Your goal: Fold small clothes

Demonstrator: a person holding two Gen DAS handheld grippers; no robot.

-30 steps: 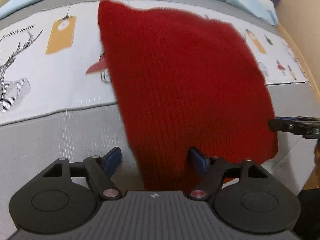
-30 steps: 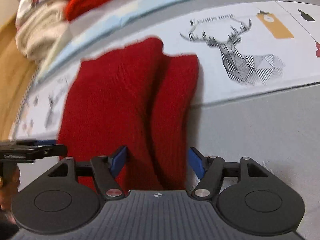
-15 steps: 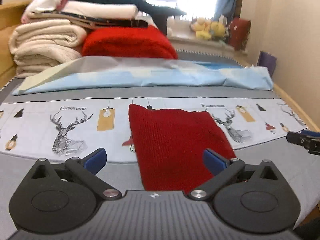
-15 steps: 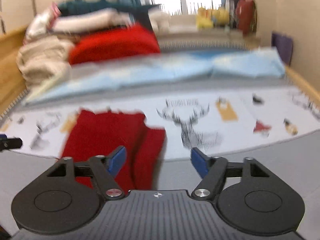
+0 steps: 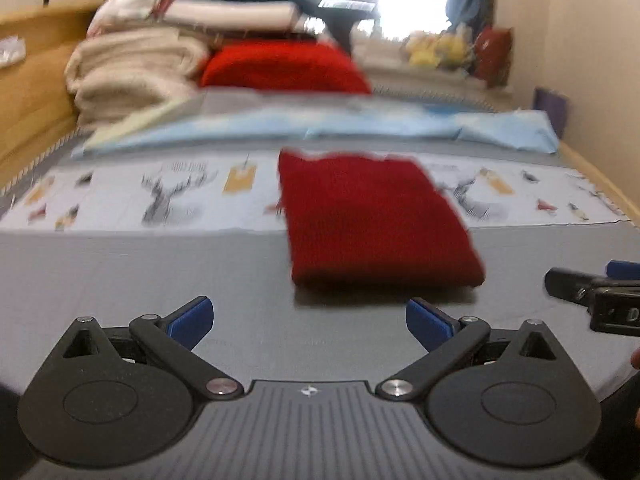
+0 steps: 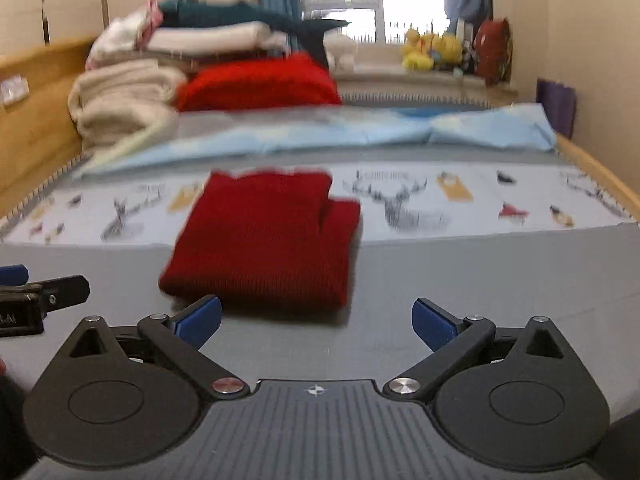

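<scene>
A folded red knit garment (image 5: 376, 220) lies flat on the grey bed cover, half over a printed strip with deer. From the right wrist view the same garment (image 6: 264, 240) shows a folded layer on its right side. My left gripper (image 5: 308, 312) hangs open just short of the garment's near edge, nothing between its blue pads. My right gripper (image 6: 316, 312) is also short of that edge; its jaws are opening, with nothing between them. Each view catches the other gripper at its side: the right gripper (image 5: 592, 288) and the left gripper (image 6: 40, 292).
A pile of folded cream blankets (image 5: 136, 68) and a red knit bundle (image 5: 284, 64) stand at the far end of the bed. A light blue sheet (image 5: 360, 124) lies across behind the garment. Wooden bed rails (image 6: 32, 120) run along both sides. Plush toys (image 6: 432, 50) sit on the windowsill.
Both grippers have drawn back and up from the red garment, which filled the views before. Their jaws have spread wider, and the garment now lies folded on the bed.
</scene>
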